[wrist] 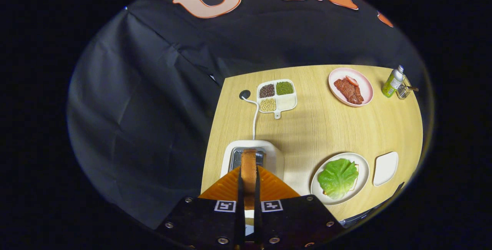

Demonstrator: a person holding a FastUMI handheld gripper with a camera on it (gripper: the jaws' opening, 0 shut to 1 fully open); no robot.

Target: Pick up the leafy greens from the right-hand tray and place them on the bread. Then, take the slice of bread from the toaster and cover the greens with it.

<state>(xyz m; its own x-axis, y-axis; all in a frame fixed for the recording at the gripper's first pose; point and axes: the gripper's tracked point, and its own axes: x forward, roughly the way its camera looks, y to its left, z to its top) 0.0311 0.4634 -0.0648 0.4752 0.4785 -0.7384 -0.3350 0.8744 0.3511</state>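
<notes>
Golden-brown bread slice (248, 170) | pinched edge-on by gripper (248, 188), raised above white toaster (275, 158) | green lettuce leaf (338, 177) already covers plated bread, awaiting lid

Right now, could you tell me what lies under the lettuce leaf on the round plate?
The lettuce leaf covers most of the white plate. A bread slice edge peeks out beneath it; the rest is hidden. The claw is shut on the toast over the toaster.

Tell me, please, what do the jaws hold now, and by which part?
The gripper holds the bread slice by its two flat faces, above the toaster.
</notes>
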